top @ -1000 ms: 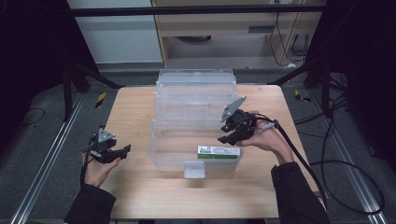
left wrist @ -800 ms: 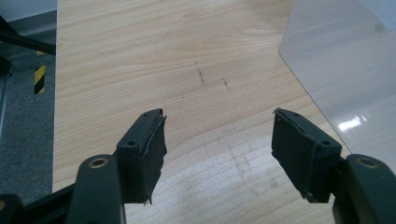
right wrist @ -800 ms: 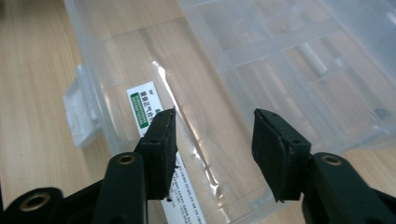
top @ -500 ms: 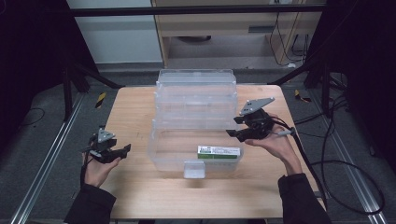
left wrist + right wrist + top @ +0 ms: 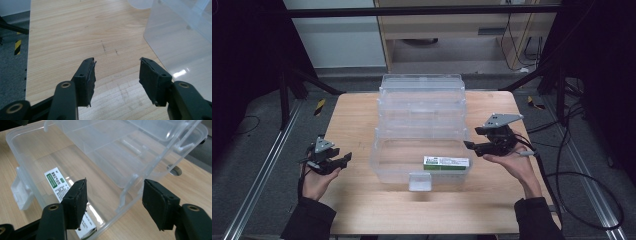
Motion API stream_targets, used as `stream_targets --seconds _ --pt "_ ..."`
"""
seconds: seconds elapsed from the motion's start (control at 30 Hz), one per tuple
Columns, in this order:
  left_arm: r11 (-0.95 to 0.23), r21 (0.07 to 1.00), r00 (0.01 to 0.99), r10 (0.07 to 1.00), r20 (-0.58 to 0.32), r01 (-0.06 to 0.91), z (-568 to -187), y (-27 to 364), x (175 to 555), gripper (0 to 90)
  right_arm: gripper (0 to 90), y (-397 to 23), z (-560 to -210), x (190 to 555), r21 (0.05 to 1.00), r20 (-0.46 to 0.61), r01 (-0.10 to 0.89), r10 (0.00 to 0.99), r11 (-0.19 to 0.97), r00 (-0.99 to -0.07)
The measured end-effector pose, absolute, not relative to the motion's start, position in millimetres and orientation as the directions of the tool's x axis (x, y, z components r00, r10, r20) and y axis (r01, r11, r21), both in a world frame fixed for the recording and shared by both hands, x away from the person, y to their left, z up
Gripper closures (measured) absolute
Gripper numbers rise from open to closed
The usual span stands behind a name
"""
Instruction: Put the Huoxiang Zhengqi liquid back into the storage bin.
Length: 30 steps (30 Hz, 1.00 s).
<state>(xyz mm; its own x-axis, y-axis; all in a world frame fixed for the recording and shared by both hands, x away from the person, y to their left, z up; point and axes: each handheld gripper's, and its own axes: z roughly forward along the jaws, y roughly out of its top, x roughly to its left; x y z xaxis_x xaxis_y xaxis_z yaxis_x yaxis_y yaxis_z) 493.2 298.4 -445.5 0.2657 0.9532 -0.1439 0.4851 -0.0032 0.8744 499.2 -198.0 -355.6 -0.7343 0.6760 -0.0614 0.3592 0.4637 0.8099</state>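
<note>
Pale wood grain runs across the surface (image 5: 362, 200) we work at, with dark floor and cables around it. At its middle stands the clear plastic storage box (image 5: 422, 160), its tiers swung open and stepped back toward the far edge, a small latch tab at its near wall. Inside the lowest tray, against the near right side, lies the flat white packet with a green printed label (image 5: 446, 163); from the right gripper view we see that packet (image 5: 58, 185) through the transparent wall, lying flat on the tray bottom.

Just beside the box's right end we hold the right hand-held gripper (image 5: 474, 145), pointing toward the box. Its jaws have just been opening and stand spread, with nothing pinched; in its own view the right hand-held gripper (image 5: 113, 205) looks past the box's corner and a thin hinge arm.

Well apart, on the left side of the surface, we hold the left hand-held gripper (image 5: 343, 159) low over bare wood. Its jaws have just been closing, yet remain spread around empty air in its own view (image 5: 116, 80), the box wall (image 5: 180, 45) off to one side.
</note>
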Motion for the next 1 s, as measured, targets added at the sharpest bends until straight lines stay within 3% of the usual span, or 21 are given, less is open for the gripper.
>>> stream_targets --seconds 0.43,1.0 --pt "0.015 0.898 0.316 0.934 -0.17 0.44 -435.5 282.7 488.2 50.8 36.4 -221.5 -377.5 483.2 0.822 -0.044 0.375 0.705 0.428 -0.707" --pt "0.016 0.895 0.302 0.938 -0.168 0.446 -436.2 284.0 488.9 43.6 42.1 -182.7 -360.4 478.5 0.786 -0.094 0.271 0.541 0.556 -0.836"
